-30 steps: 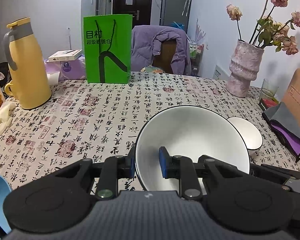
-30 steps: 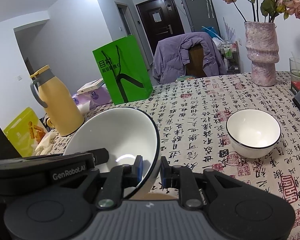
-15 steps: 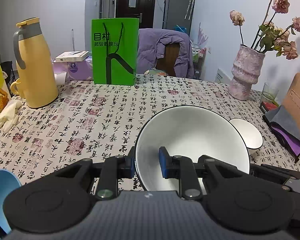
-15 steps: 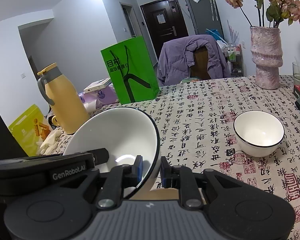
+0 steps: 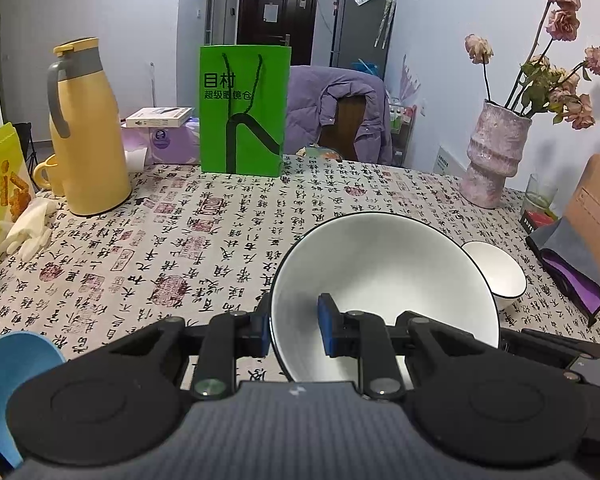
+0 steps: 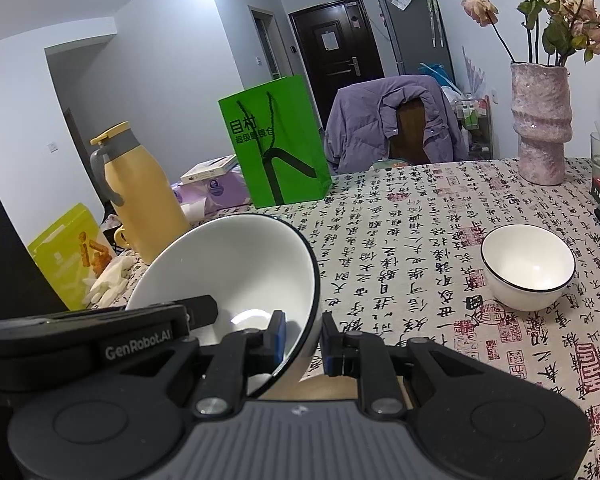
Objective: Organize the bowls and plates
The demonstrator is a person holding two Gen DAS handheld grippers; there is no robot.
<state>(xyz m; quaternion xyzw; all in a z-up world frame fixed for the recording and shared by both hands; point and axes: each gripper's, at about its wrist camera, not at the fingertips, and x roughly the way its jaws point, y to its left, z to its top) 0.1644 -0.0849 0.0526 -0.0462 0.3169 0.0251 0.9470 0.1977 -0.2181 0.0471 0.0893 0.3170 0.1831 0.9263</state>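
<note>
A large white bowl with a black rim (image 5: 388, 280) hangs tilted above the tablecloth, held from both sides. My left gripper (image 5: 294, 330) is shut on its left rim, one blue pad inside the bowl and one outside. My right gripper (image 6: 303, 340) is shut on the opposite rim of the same large bowl (image 6: 236, 272) in the same way. A small white bowl (image 6: 528, 266) stands upright on the table to the right, apart from both grippers; the left wrist view shows this small bowl (image 5: 496, 270) just behind the big one.
A yellow thermos jug (image 5: 86, 136), a green paper bag (image 5: 244, 108) and a pink vase of dried roses (image 5: 492, 156) stand along the far side of the table (image 5: 220, 240). White gloves (image 5: 28, 228) lie at left. A blue dish (image 5: 4, 364) is at near left, a cardboard box (image 5: 596, 220) at right.
Both grippers have carried the large bowl a little to the left together; the table's things have slid rightward in both views. The grips on the rim are unchanged.
</note>
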